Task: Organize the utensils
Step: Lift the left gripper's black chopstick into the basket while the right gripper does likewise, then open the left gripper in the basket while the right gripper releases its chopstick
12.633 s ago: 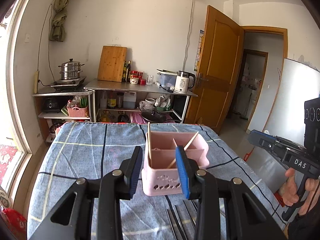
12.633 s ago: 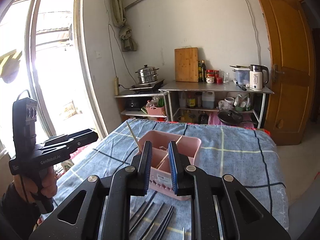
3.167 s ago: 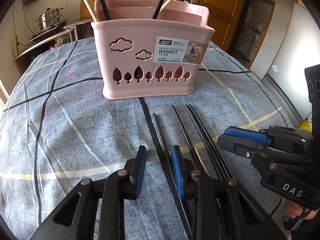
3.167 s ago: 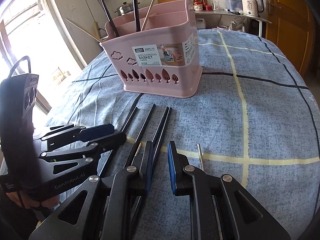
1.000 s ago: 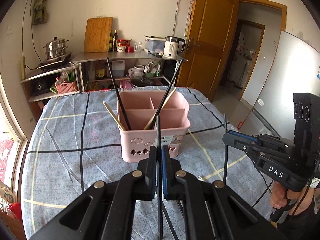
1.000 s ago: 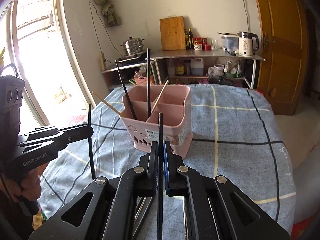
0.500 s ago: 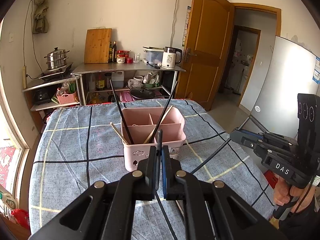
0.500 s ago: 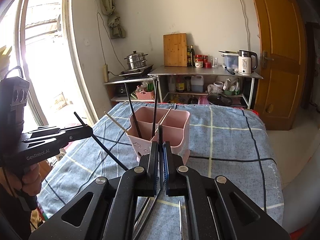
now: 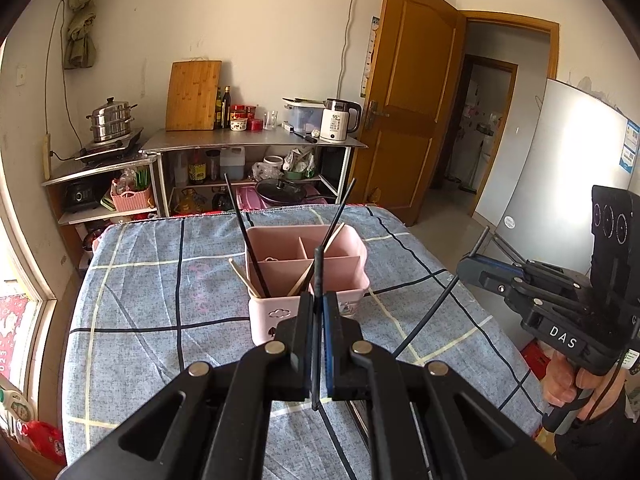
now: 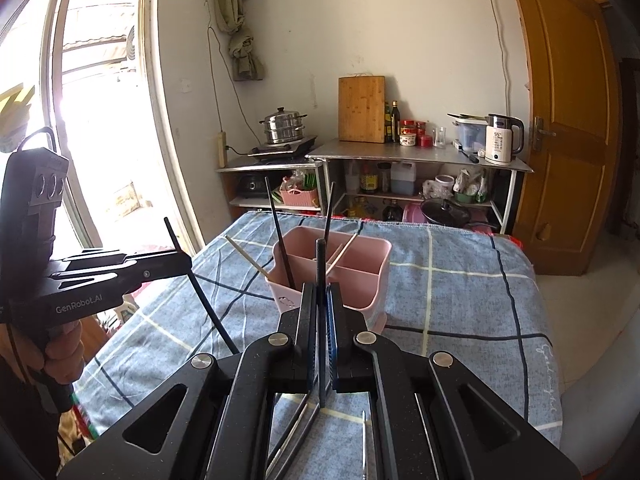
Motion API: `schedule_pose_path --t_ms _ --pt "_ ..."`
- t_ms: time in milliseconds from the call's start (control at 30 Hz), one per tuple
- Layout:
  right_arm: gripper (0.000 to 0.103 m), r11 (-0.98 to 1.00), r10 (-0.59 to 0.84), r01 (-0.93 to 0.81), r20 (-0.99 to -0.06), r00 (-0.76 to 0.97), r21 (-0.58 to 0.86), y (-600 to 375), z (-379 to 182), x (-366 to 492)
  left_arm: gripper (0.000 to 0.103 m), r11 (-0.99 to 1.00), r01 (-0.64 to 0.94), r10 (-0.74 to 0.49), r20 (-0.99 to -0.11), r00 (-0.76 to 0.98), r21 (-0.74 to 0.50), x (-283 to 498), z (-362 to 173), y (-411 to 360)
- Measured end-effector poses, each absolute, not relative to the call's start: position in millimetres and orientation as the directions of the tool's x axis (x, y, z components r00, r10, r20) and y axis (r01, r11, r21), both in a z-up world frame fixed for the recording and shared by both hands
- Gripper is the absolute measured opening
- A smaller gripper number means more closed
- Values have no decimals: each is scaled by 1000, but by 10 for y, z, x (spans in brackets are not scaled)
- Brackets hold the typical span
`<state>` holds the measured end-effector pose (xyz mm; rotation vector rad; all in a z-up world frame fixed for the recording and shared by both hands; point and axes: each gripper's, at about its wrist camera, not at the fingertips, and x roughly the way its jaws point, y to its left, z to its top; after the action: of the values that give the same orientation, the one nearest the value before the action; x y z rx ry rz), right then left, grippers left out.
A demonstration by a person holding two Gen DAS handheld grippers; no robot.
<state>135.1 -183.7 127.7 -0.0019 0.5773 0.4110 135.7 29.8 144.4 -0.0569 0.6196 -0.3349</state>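
I've got the left tool [image 9: 317, 316] and right tool [image 10: 320, 312] both clamped tight, raised over the bed's near edge, pointing fwd.

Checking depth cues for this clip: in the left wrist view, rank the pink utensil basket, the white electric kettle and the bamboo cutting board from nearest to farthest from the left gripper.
1. The pink utensil basket, on the table just ahead of the left gripper.
2. and 3. The white electric kettle, on the steel counter to the right, and the bamboo cutting board, leaning on the wall to the left: too close to call.

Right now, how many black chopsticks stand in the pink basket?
2: one black chopstick in the pink basket's left part, another leaning right of it. More may be hidden.
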Motion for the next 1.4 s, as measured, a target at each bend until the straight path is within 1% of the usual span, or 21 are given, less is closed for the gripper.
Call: schedule_pose_path --t_ms 500,767,1000,1133,1400 --pt "4 905 409 -416 -451 793 89 -1544 1739 1689 5 950 288 -309 -482 820 -119 1668 2108 389" --pt "4 903 422 -415 -413 807 112 -1488 1883 1976 5 953 280 -302 -464 833 -117 2005 2259 433" --pt "4 905 420 -408 -401 814 120 -1445 1875 2162 5 951 280 -307 -456 835 -128 2232 2196 470" --pt "4 907 416 -403 -425 804 124 -1416 1732 2243 5 951 276 -308 -477 823 -138 2332 2040 486" --pt "4 908 410 -393 -486 772 142 -1434 1419 2371 5 954 255 -299 -547 782 -157 2521 1678 481"
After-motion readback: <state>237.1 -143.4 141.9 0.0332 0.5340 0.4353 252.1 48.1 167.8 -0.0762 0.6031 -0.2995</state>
